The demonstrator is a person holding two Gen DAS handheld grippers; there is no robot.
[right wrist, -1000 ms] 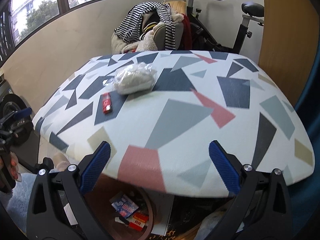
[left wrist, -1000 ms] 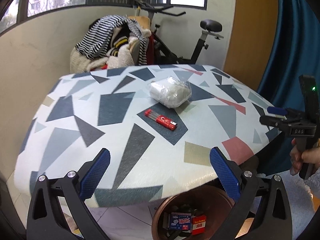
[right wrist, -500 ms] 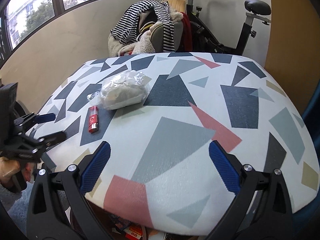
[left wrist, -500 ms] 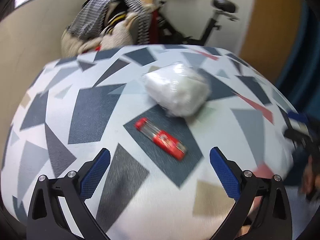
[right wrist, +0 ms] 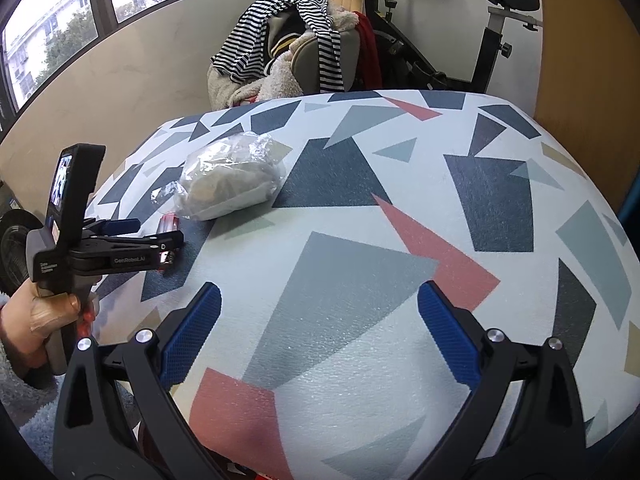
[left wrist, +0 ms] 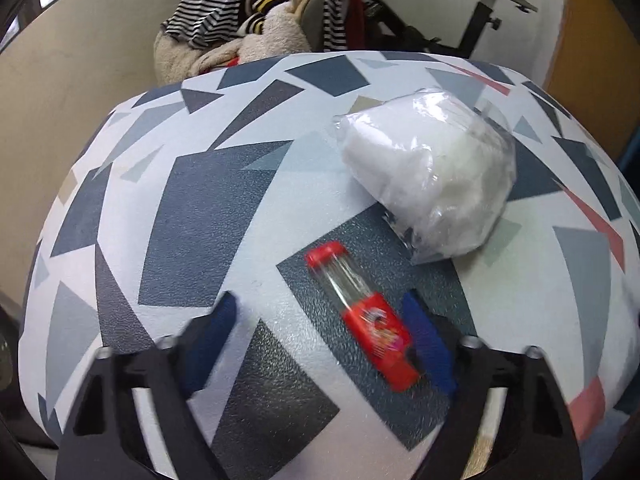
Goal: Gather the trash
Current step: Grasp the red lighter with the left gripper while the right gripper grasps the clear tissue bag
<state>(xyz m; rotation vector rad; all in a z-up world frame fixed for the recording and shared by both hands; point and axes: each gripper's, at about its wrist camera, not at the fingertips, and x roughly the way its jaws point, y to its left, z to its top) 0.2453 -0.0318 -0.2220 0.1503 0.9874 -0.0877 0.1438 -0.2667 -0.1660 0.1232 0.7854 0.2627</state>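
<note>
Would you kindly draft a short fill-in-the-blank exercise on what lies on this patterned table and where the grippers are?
1. The small tube between the left gripper's closing jaws has a cap coloured ____.
2. The clear plastic bag holds stuffing coloured ____.
3. The right gripper holds ____ between its open jaws.
4. Behind the table, a ____ garment tops the clothes pile.

Missing words: red; white; nothing; striped

The left wrist view looked steeply down from close above the patterned surface (left wrist: 208,208), its tool (left wrist: 324,340) framing a red tube (left wrist: 360,316) near the lens. The right wrist view sat farther back at the near edge, facing across the surface (right wrist: 400,200) toward the wall. Both shared the tube, the clear bag (left wrist: 432,176) and the exercise bike (right wrist: 492,40).
</note>
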